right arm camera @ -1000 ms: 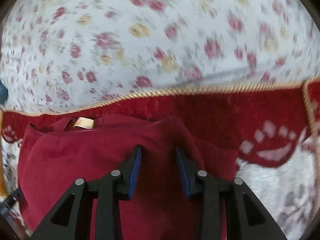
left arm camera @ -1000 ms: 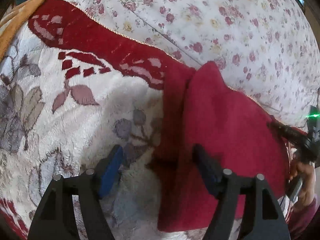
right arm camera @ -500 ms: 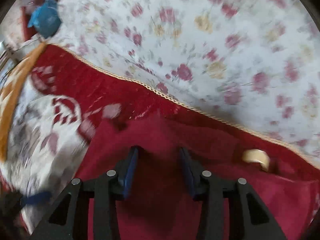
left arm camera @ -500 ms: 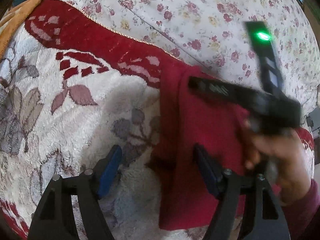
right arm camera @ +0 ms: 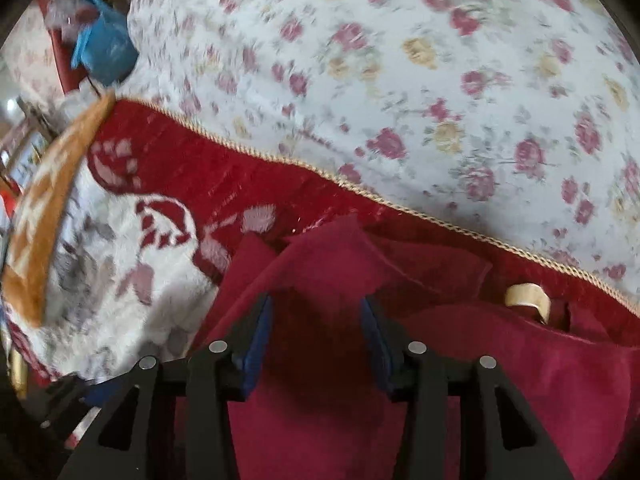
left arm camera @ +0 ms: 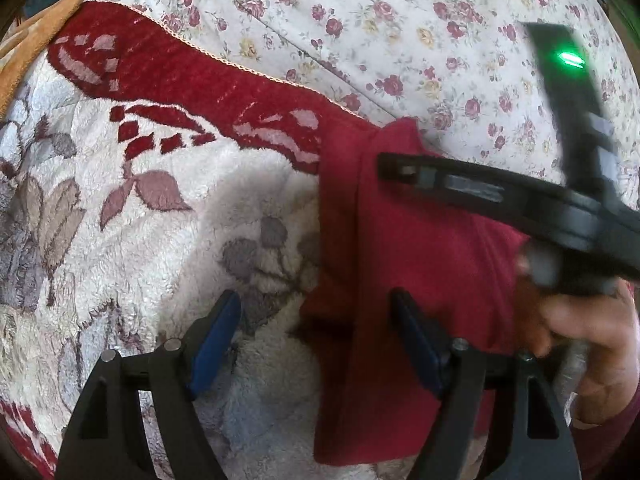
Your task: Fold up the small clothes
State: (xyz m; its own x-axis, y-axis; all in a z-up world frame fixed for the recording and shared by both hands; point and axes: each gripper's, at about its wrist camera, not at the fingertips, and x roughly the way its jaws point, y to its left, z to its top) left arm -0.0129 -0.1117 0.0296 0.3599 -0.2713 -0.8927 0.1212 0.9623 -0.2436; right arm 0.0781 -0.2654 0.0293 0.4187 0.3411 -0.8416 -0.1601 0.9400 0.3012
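Observation:
A dark red small garment (left arm camera: 416, 264) lies folded on a fluffy white and red blanket (left arm camera: 160, 248). My left gripper (left arm camera: 316, 328) is open, low over the garment's left edge, with one finger on the blanket side and one over the cloth. My right gripper (right arm camera: 316, 328) is open and reaches over the garment (right arm camera: 344, 400), above a raised fold. It also shows in the left wrist view (left arm camera: 500, 196), held by a hand across the garment's top. A beige label (right arm camera: 528, 300) sits at the garment's right.
A white bedsheet with red and yellow roses (left arm camera: 400, 32) lies beyond the blanket's corded red border (right arm camera: 240, 176). An orange cloth edge (left arm camera: 36, 40) is at the far left. A blue bag (right arm camera: 104, 52) stands off the bed at the upper left.
My right gripper swung left across the garment and now reaches over its top part. The left gripper stayed in place, still open.

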